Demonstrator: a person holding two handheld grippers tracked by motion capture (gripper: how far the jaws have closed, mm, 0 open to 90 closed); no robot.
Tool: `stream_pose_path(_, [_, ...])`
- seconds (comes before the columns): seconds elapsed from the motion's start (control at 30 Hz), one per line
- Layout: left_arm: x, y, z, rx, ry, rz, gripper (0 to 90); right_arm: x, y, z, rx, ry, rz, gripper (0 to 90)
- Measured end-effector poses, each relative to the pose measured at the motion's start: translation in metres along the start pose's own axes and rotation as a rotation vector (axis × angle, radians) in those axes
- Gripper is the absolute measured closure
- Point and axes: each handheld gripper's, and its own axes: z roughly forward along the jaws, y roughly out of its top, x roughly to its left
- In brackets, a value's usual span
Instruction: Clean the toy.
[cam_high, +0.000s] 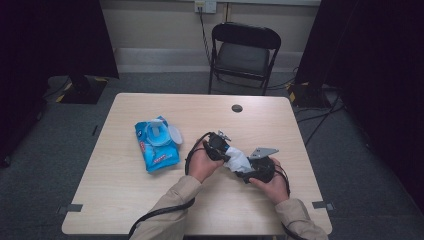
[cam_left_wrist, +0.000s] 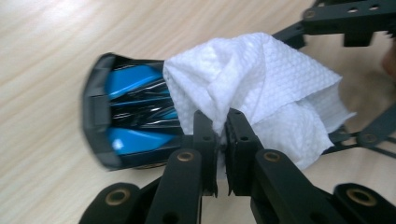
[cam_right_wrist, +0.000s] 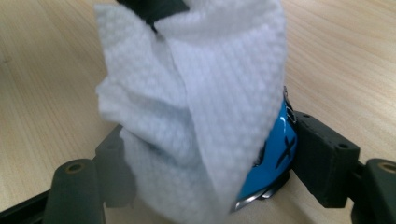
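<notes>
I've got a white wipe (cam_left_wrist: 261, 88) draped over a blue and black toy (cam_left_wrist: 128, 116), and both sit between my two tools just above the counter (cam_high: 125, 185), a little right of its middle. In the left gripper view the wipe covers the toy's right half, and the toy's dark end sticks out toward 9 o'clock. In the right gripper view the wipe hangs down over nearly all of the toy, with a strip of shiny blue showing at 4 o'clock.

My left tool (cam_left_wrist: 222, 135) has its jaws pressed together, pinching a fold of the wipe at its lower edge. My right tool (cam_right_wrist: 205, 186) stands wide, its pads (cam_right_wrist: 327, 158) clamped on the toy from either side, the right pad flat against the blue shell. From above, the left tool (cam_high: 222, 145) comes in from 10 o'clock and the right tool (cam_high: 252, 172) from 4 o'clock, with the wipe bunched between them.

Further out on the counter, at 9 o'clock from my hands, a blue pack (cam_high: 156, 145) lies flat with its lid flipped open. Beyond the far edge, at 12 o'clock, stands a black chair (cam_high: 244, 52).
</notes>
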Motion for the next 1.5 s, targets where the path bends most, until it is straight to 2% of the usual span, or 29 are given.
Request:
stream_pose_path(0.17, [0.01, -0.001, -0.003, 0.004, 0.017, -0.014, 84.4, 0.0, 0.0, 0.0, 0.0, 0.001, 0.001, 25.4])
stream_pose_path(0.2, [0.011, -0.001, -0.004, -0.003, 0.034, -0.019, 84.4, 0.0, 0.0, 0.0, 0.0, 0.0, 0.001, 25.3])
stream_pose_path(0.4, [0.024, -0.004, -0.008, -0.018, 0.062, -0.052, 84.4, 0.0, 0.0, 0.0, 0.0, 0.0, 0.001, 25.4])
stream_pose_path(0.5, [0.03, -0.005, -0.01, -0.029, 0.039, -0.077, 84.6, 0.0, 0.0, 0.0, 0.0, 0.0, 0.001, 25.4])
stream_pose_path(0.6, [0.029, -0.004, -0.013, -0.033, 0.072, -0.064, 84.7, 0.0, 0.0, 0.0, 0.0, 0.0, 0.0, 25.4])
stream_pose_path(0.7, [0.033, -0.004, -0.017, -0.032, 0.084, -0.07, 84.7, 0.0, 0.0, 0.0, 0.0, 0.0, 0.0, 25.4])
stream_pose_path(0.9, [0.049, -0.01, -0.023, -0.03, 0.106, -0.116, 84.7, 0.0, 0.0, 0.0, 0.0, 0.0, 0.001, 25.3])
stream_pose_path(1.07, [0.057, -0.016, -0.028, -0.031, 0.121, -0.138, 84.7, 0.0, 0.0, 0.0, 0.0, 0.001, 0.001, 25.4])
stream_pose_path(1.27, [0.061, -0.013, -0.045, -0.08, 0.112, -0.159, 84.8, 0.0, 0.0, 0.0, -0.001, 0.0, 0.0, 25.4])
stream_pose_path(1.4, [0.053, -0.005, -0.056, -0.12, 0.081, -0.142, 84.8, 0.0, 0.0, 0.0, -0.001, 0.001, 0.0, 25.4])
stream_pose_path(1.43, [0.051, -0.002, -0.058, -0.124, 0.076, -0.127, 84.8, 0.0, 0.0, 0.0, 0.0, 0.0, 0.001, 25.4])
stream_pose_path(1.5, [0.044, 0.002, -0.059, -0.14, 0.048, -0.122, 84.8, 0.0, 0.0, 0.0, 0.0, 0.001, 0.001, 25.4])
